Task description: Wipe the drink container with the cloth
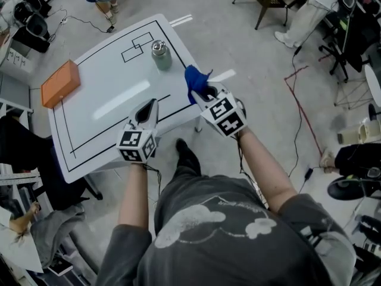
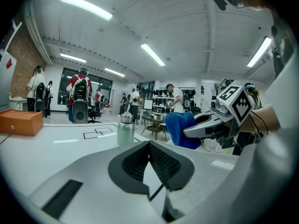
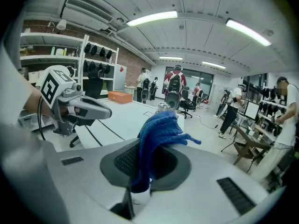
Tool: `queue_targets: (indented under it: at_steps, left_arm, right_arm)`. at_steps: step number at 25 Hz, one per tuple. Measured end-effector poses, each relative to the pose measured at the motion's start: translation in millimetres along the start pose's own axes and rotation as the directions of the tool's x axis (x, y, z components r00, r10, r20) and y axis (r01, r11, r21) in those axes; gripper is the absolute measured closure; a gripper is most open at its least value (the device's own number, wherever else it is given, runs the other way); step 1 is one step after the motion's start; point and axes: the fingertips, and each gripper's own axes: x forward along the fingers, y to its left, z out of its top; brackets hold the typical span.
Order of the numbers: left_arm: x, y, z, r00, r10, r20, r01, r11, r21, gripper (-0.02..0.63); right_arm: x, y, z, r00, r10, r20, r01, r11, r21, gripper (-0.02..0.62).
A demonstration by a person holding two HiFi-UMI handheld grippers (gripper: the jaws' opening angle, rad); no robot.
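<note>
Bottle (image 1: 161, 55) stands upright, ahead-left of right gripper (image 1: 202, 93) grasping cloth (image 1: 193, 79); left gripper (image 1: 150, 107) clenched empty, equally near.

table (image 1: 101, 70): glossy white top with thin black lines, one long border line and small nested rectangles toward its far side.
drink container (image 1: 161, 56), on the table: pale grey-green body, shiny silver cap.
box (image 1: 59, 83), at the table's left edge: plain orange.
cloth (image 1: 194, 81), over the table's right edge: deep blue, knitted-looking weave.
left gripper (image 1: 151, 105) and right gripper (image 1: 201, 92), at the table's near edge: pale grey shells, black ribbed pads (image 2: 163, 162), cubes (image 1: 137, 145) patterned in black-and-white squares.
shirt (image 1: 208, 219), below the table: dark grey with white cloud shapes.
floor (image 1: 238, 34) around the table: light grey, with a red cable (image 1: 297, 100) to the table's right.
</note>
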Motion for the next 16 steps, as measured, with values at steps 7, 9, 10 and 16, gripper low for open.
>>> queue_targets:
  at_steps: [7,9,10,16]
  left_arm:
    - [-60.3,-41.7,-18.9,0.999,0.029,0.014,-0.028,0.999,-0.032,0.604]
    - [-76.0,-55.1,-25.2,0.999,0.035,0.013,-0.034,0.999,-0.042,0.604]
    - [-83.7,-61.4,-28.7,0.999,0.038,0.011,-0.037,0.998,-0.048,0.604]
    - [-123.8,-97.0,-44.0,0.999,0.054,-0.004,-0.054,0.996,-0.075,0.604]
  right_arm:
    - [-52.1,50.4,-21.5,1.0,0.017,0.001,-0.017,1.0,-0.011,0.552]
    - [-66.9,62.7,-27.5,1.0,0.024,0.002,-0.024,1.0,-0.014,0.552]
    - [-73.7,68.7,-30.4,1.0,0.029,0.003,-0.029,0.999,-0.014,0.552]
    - [-109.1,102.8,-48.4,0.998,0.064,-0.012,-0.064,0.997,-0.035,0.552]
